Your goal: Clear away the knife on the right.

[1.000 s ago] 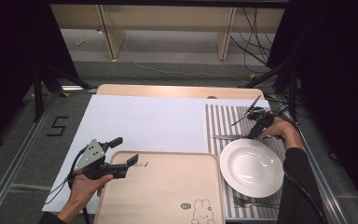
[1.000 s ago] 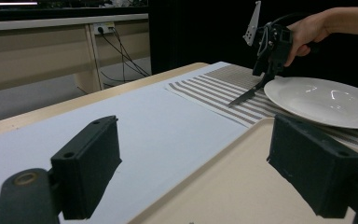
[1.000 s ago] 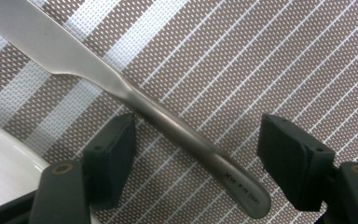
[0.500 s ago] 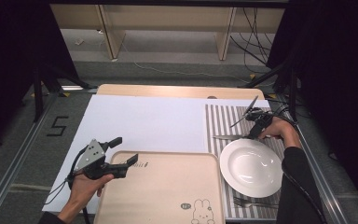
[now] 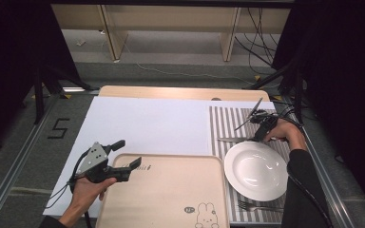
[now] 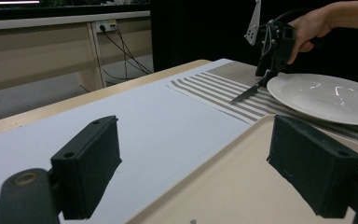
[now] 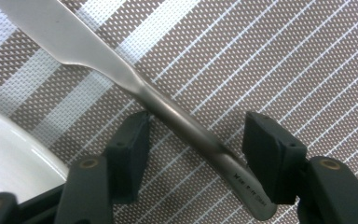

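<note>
The right claw (image 7: 193, 154) has just been closing around the knife (image 7: 135, 88), pads not yet pressing its handle; the knife lies on the striped placemat (image 5: 228, 126) beside the plate (image 5: 256, 171). The left claw (image 6: 205, 172) hangs open over the tray (image 5: 166, 194).

A white sheet (image 5: 147, 126) is covering the table (image 5: 180, 91). A wooden tray (image 5: 166, 194) is lying on its near edge, and a striped placemat (image 5: 228, 124) is lying just right of both. A plate (image 5: 255, 170) is resting on the placemat, with a knife (image 5: 233, 139) lying behind it and a fork (image 5: 256, 206) lying before it.
</note>
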The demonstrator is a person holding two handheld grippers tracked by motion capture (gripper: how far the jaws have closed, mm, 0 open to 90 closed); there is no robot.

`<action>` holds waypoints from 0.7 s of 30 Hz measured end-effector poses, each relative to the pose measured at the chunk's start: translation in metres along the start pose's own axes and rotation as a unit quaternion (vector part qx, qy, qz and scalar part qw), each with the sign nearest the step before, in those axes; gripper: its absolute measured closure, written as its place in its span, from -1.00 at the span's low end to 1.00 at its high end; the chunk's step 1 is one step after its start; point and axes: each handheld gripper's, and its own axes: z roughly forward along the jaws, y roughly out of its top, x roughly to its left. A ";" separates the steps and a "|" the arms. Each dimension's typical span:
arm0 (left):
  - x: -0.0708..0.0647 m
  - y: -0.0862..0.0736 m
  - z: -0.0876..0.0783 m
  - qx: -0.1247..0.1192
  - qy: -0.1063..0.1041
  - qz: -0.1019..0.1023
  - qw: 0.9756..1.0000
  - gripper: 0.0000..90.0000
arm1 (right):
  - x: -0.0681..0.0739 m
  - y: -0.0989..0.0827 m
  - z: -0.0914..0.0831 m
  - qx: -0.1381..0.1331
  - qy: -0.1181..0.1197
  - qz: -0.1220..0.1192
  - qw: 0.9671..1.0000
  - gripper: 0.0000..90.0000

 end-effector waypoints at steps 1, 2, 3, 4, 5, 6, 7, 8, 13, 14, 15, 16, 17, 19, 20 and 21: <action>0.000 0.000 0.000 -0.001 -0.001 0.000 1.000 -0.65 | 0.000 0.000 0.000 0.000 0.001 0.000 1.000 -0.03; 0.000 0.000 0.000 -0.003 -0.003 0.001 1.000 -0.65 | 0.000 0.000 0.000 0.000 0.003 0.002 1.000 -0.01; 0.000 0.000 0.000 -0.001 -0.002 0.002 1.000 -0.65 | 0.000 0.000 0.000 0.000 0.004 0.002 1.000 0.00; 0.000 0.000 0.000 0.000 -0.002 0.002 1.000 -0.65 | 0.000 0.000 0.000 0.000 0.004 -0.002 1.000 0.00; -0.001 0.000 0.000 0.001 -0.003 -0.001 1.000 -0.65 | 0.001 0.000 0.000 0.001 0.003 0.002 1.000 0.02; -0.001 0.000 0.001 0.002 -0.003 -0.001 1.000 -0.65 | 0.002 0.000 -0.001 0.004 0.004 0.005 1.000 0.04; -0.001 0.000 0.001 0.002 -0.003 0.001 1.000 -0.65 | 0.002 0.000 -0.001 0.000 0.004 0.000 1.000 0.05; -0.001 0.000 0.001 0.003 -0.004 0.002 1.000 -0.65 | 0.002 0.000 -0.001 0.000 0.004 -0.002 1.000 0.05; -0.001 0.000 0.001 0.003 -0.006 0.004 1.000 -0.65 | 0.002 0.000 -0.001 -0.001 0.008 -0.001 1.000 0.12; -0.001 0.000 0.001 0.003 -0.006 0.004 1.000 -0.65 | 0.002 -0.001 -0.001 0.000 0.009 0.000 1.000 0.12; -0.001 0.000 0.001 0.003 -0.005 0.003 1.000 -0.65 | 0.002 -0.001 -0.001 -0.003 0.007 0.000 1.000 0.13; -0.001 0.000 0.001 0.003 -0.005 0.003 1.000 -0.65 | 0.004 -0.001 -0.001 -0.001 0.011 0.015 1.000 0.16; -0.002 0.000 0.001 0.003 -0.005 0.004 1.000 -0.65 | 0.003 -0.001 -0.002 -0.001 0.013 0.011 1.000 0.18; -0.002 0.000 0.001 0.004 -0.006 0.004 1.000 -0.65 | 0.003 -0.002 -0.001 -0.007 0.012 0.000 1.000 0.21; -0.002 0.000 0.001 0.004 -0.007 0.004 1.000 -0.65 | 0.003 -0.002 -0.001 -0.008 0.011 -0.002 1.000 0.23; -0.002 0.000 0.001 0.003 -0.007 0.004 1.000 -0.65 | 0.003 -0.002 -0.001 -0.009 0.012 -0.004 1.000 0.24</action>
